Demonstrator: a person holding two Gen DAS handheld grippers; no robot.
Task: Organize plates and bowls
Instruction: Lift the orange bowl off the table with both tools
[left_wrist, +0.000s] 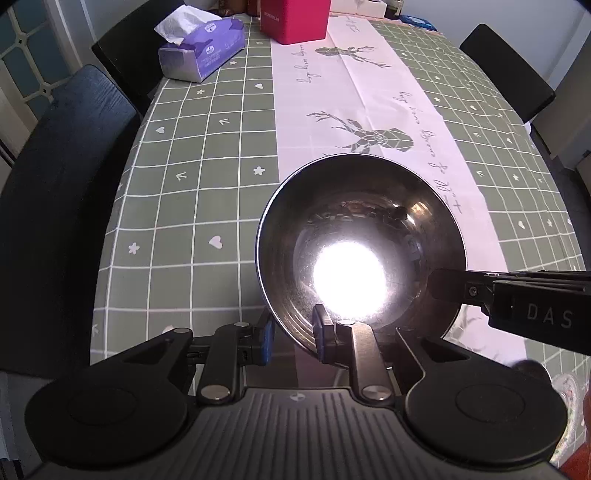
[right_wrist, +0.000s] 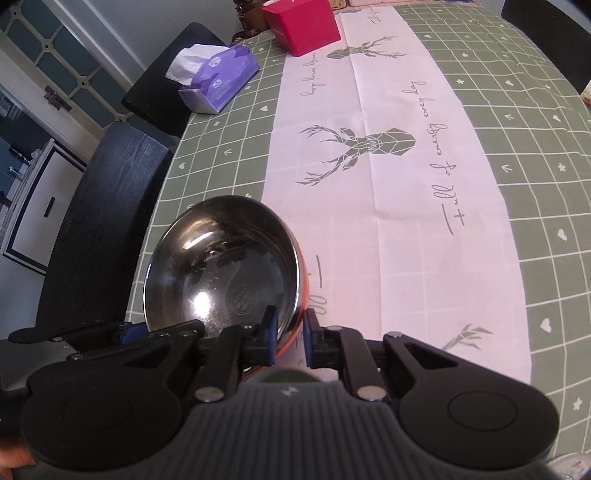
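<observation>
A shiny steel bowl (left_wrist: 354, 229) hangs between my two grippers just above the green checked tablecloth (left_wrist: 192, 184). My left gripper (left_wrist: 291, 332) is shut on the bowl's near rim, one blue pad inside and one outside. My right gripper (left_wrist: 443, 288) reaches in from the right and clamps the rim on that side. In the right wrist view the bowl (right_wrist: 225, 266) is tilted toward the camera. There the right gripper (right_wrist: 291, 332) pinches its rim, and the left gripper (right_wrist: 129, 332) shows at the bowl's lower left edge.
A purple tissue pack (left_wrist: 207, 48) and a red box (left_wrist: 295, 18) stand at the table's far end. Black chairs (left_wrist: 62, 206) line the left side, and another chair (left_wrist: 509, 74) is at the far right. A pale patterned dish edge (left_wrist: 565, 387) peeks in at the lower right.
</observation>
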